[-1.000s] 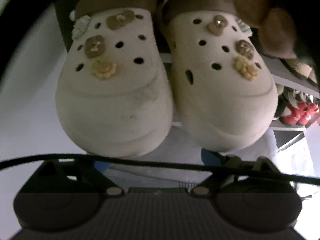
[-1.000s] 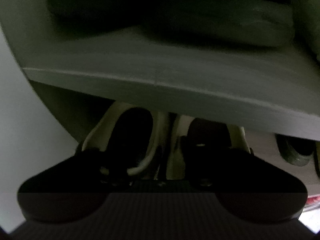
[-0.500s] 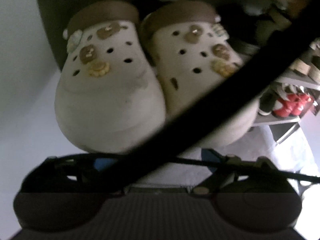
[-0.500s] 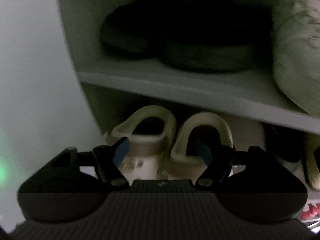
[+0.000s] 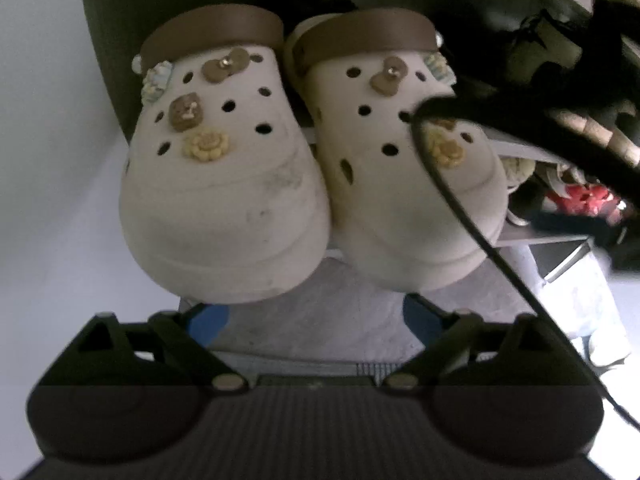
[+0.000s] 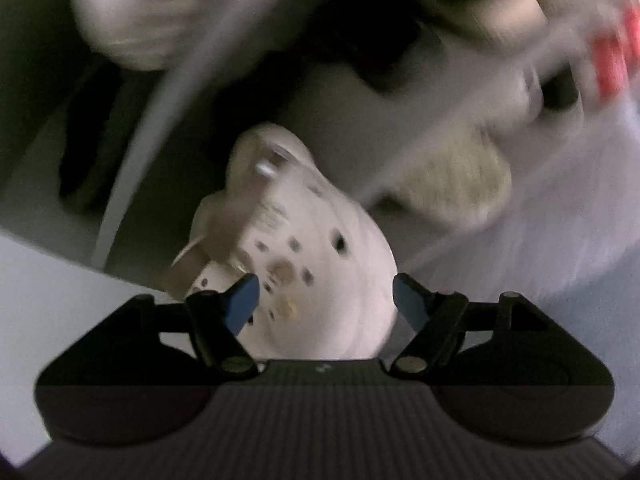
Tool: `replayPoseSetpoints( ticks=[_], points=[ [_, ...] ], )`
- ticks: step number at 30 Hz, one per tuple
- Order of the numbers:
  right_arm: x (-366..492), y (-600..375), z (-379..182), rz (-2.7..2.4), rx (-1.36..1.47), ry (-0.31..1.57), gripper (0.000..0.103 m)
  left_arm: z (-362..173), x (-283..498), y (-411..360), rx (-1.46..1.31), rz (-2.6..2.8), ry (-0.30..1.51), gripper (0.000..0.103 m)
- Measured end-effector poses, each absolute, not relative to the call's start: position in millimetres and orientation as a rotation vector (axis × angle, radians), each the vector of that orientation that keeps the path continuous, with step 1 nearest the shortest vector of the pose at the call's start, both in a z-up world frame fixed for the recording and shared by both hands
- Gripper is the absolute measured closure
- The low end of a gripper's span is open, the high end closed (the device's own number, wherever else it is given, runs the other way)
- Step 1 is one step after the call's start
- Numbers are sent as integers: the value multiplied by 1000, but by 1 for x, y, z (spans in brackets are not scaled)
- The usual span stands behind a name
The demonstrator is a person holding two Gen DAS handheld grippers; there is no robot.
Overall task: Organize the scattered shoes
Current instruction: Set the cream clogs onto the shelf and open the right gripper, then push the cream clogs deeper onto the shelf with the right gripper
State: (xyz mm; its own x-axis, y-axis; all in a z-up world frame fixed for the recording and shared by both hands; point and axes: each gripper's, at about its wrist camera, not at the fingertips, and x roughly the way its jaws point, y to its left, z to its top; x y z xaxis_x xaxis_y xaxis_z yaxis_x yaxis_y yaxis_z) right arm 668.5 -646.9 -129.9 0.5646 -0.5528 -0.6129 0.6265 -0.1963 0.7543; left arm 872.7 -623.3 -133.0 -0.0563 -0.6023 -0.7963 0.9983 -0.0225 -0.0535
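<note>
Two cream clogs with brown heel straps and small charms sit side by side on the lowest shelf, toes toward me: the left clog [image 5: 224,184] and the right clog [image 5: 404,168]. My left gripper [image 5: 316,316] is open and empty just in front of their toes. In the blurred right wrist view, my right gripper [image 6: 324,300] is open with a cream clog [image 6: 320,264] seen between its blue pads [image 6: 244,298]; no contact is visible.
A dark shoe rack [image 5: 536,240] holds other pairs to the right, among them red shoes [image 5: 584,200]. A black cable [image 5: 472,228] crosses the right clog in the left wrist view. A pale wall [image 5: 52,160] is on the left.
The right gripper swung out from facing the shelf and its view is now tilted and blurred over a clog. The left gripper shifted slightly; the thick dark cable moved off to the right.
</note>
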Motion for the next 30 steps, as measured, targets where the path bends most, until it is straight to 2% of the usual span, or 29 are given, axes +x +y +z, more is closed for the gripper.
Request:
replayPoseSetpoints(
  ticks=[6, 11, 17, 21, 30],
  points=[
    [670, -654, -147, -986, 1516, -8, 27, -130, 887, -629, 702, -1435, 757, 10],
    [670, -646, -133, -936, 1506, 16, 50, -124, 910, -653, 637, -1327, 772, 12],
    [698, -657, -126, -949, 1464, -17, 52, -113, 918, -683, 626, -1292, 750, 13],
    [692, -669, -125, -1043, 1504, -102, 52, -106, 904, -697, 664, -1320, 688, 14],
    [668, -706, -110, -1161, 1463, -162, 51, -112, 890, -737, 659, -1332, 749, 14]
  ],
)
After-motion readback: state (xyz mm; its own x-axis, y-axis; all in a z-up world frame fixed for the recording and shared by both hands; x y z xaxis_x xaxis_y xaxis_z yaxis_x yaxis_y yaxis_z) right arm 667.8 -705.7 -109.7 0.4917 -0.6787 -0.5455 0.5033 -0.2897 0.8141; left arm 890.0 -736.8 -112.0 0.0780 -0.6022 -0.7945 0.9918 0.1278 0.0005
